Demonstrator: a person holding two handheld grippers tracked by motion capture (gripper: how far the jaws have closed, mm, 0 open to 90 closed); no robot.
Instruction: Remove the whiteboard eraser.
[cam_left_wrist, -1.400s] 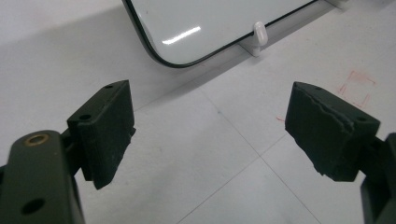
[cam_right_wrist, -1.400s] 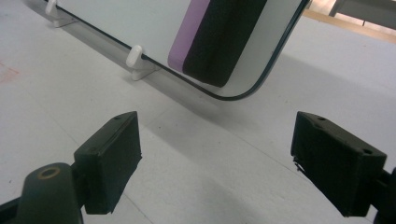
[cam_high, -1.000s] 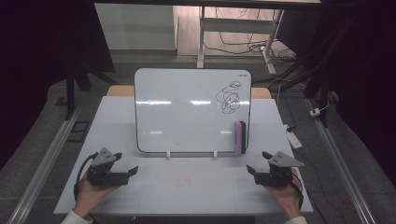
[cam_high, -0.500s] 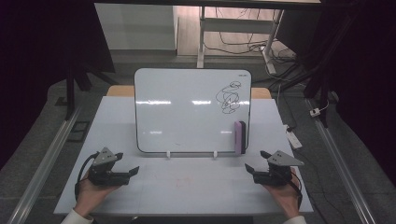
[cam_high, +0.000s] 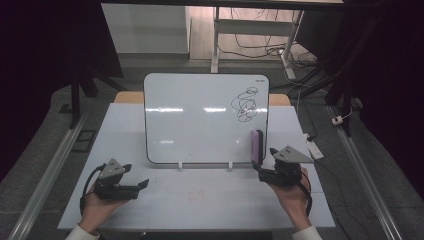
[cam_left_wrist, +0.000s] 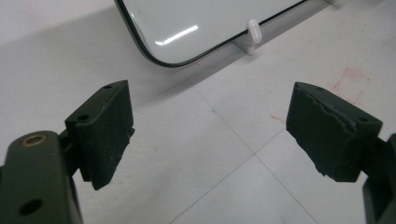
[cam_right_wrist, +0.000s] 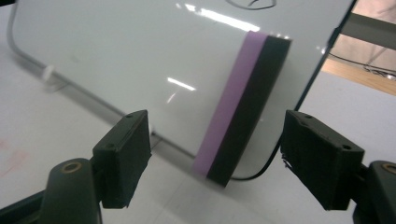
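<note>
Closing in on the eraser (cam_right_wrist: 243, 105) with my right gripper (cam_right_wrist: 215, 154), left gripper (cam_left_wrist: 205, 130) parked.

Eraser, purple on one side and black on the other, sits flat against the whiteboard (cam_high: 200, 120) at its lower right corner, just below the black scribble (cam_high: 245, 105). In the high view my right gripper (cam_high: 265, 162) is just at 6 o'clock of the eraser (cam_high: 256, 145), no contact that I can see. Its jaws have just been closing a little but are wide apart, eraser lined up ahead of the gap, nothing held. Left gripper (cam_high: 137, 186) rests on the table (cam_high: 210, 200) at 7 o'clock from the board, jaws spread wide, nothing in them, bare table between. Board stands upright on two small white clips (cam_high: 180, 165).
</note>
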